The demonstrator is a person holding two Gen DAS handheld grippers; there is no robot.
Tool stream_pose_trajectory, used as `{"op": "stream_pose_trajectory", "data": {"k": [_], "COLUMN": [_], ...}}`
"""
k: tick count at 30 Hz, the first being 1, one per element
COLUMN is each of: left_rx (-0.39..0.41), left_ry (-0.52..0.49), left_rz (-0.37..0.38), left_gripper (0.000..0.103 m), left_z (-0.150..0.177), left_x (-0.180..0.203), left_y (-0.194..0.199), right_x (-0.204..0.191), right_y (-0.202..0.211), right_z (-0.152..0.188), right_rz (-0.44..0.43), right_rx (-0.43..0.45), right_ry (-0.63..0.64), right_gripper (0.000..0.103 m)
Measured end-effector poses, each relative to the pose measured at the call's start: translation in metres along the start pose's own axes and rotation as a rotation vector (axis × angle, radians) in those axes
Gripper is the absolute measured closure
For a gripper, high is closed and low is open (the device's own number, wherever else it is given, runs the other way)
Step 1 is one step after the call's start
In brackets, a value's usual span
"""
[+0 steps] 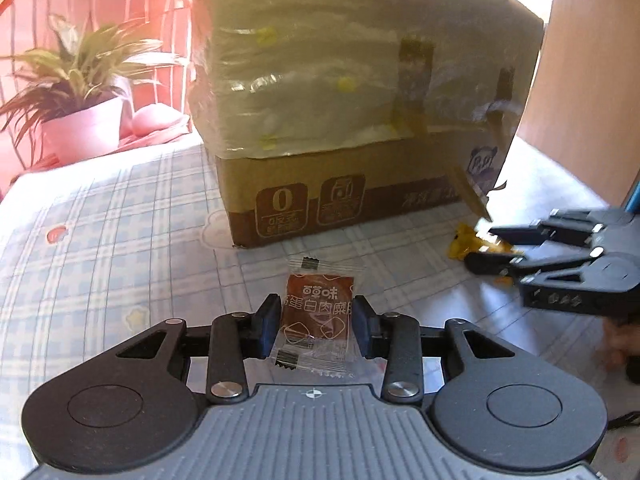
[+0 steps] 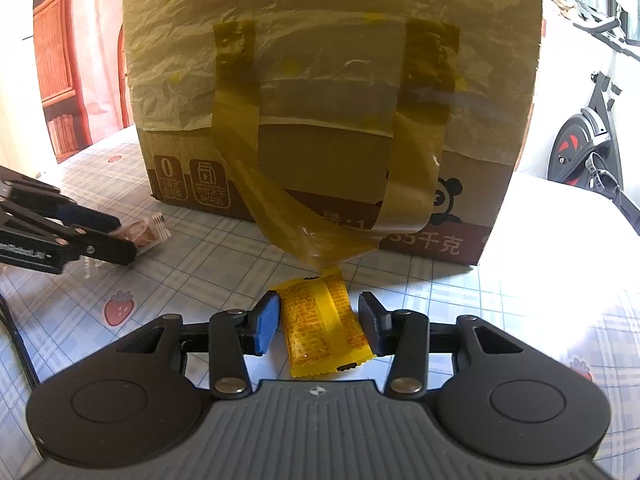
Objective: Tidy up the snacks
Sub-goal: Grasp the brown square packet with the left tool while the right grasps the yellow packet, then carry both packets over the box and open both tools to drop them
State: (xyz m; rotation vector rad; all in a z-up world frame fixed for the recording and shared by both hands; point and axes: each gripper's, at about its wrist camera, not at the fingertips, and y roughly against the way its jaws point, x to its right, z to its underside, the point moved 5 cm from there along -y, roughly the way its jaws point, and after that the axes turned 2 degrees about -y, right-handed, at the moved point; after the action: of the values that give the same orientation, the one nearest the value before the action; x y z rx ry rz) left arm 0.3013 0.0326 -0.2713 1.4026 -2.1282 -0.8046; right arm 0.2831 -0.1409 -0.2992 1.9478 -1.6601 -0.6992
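A brown snack packet (image 1: 318, 314) in clear wrap lies on the checked tablecloth between the fingers of my left gripper (image 1: 316, 326). The jaws are open around it, with small gaps on both sides. A yellow snack packet (image 2: 322, 326) lies between the fingers of my right gripper (image 2: 319, 326), which is open too. The right gripper (image 1: 496, 248) shows in the left wrist view with the yellow packet (image 1: 466, 242) at its tips. The left gripper (image 2: 116, 236) and the brown packet (image 2: 144, 232) show at the left of the right wrist view.
A tall cardboard box (image 1: 360, 120) with a plastic liner and loose tape strips (image 2: 304, 224) stands just beyond both packets. A potted plant (image 1: 76, 92) stands at the far left of the table. An exercise bike (image 2: 592, 120) stands off to the right.
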Motion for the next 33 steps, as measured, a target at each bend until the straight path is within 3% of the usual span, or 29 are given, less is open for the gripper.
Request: {"op": "stream_pose_trajectory", "data": {"k": [7,20,25,33], "left_rx": [0.064,0.144,0.234,0.394], "left_ry": [0.064,0.087,0.079,0.021], "left_rz": [0.006,-0.001,0.002,0.021], "left_gripper": [0.062,0.062,0.062,0.062], "left_z": [-0.003,-0.014,-0.043,-0.118], "left_x": [0.003,0.012,0.016,0.023], "left_y": [0.026,0.062,0.086,0.118], "right_x": [-0.009,-0.017,-0.019,-0.014], "right_y": [0.009,0.062,0.091,0.132], "right_z": [0.002,-0.005,-0.033,-0.116], "right_rz": [-0.020,-0.057,-0.066,-0.079], "right_rx": [-0.018,0.067,0.170,0.372], "right_ry": [0.026,-0.013,-0.013,0.013], "right_gripper": [0.063,0.063,0.064,0.063]}}
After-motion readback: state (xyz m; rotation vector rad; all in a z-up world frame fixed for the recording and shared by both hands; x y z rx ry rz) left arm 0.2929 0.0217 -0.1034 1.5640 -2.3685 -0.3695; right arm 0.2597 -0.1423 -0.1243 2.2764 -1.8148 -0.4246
